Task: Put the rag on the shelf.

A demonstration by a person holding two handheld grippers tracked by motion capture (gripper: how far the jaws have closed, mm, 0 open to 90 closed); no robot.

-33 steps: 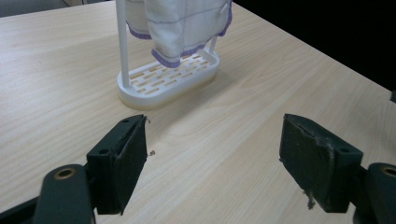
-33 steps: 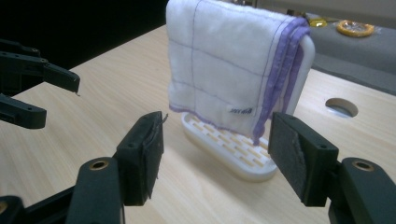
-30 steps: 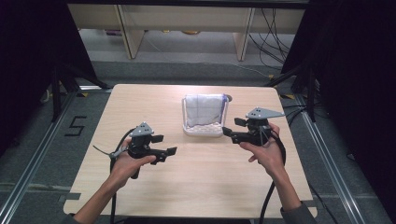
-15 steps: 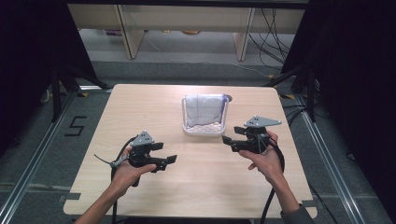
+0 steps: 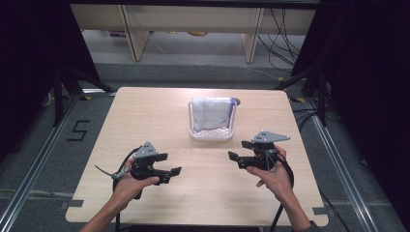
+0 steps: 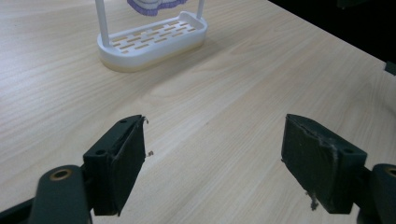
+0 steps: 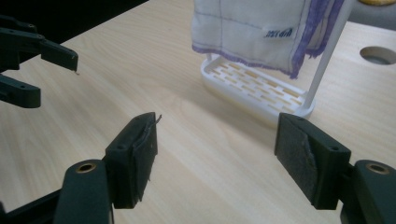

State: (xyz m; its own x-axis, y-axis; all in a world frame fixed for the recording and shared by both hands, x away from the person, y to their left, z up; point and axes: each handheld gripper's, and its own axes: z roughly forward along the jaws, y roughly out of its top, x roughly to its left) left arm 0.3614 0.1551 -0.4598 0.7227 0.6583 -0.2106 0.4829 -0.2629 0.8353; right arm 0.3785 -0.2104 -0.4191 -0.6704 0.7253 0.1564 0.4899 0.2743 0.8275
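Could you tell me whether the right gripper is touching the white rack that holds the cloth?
Apart. In the high view, bare table lies between the right gripper and the white rack; the right gripper view shows the open jaws short of it.

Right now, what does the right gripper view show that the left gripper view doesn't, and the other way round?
The right gripper view shows the cloth's blue label, a round hole in the table and the other gripper's fingers. The left gripper view shows the whole slotted white base of the rack. Both share the rack, the cloth's purple hem, the wooden table and their own open fingers.

Black tools (image 5: 170, 170) with grey plates, trailing cables.
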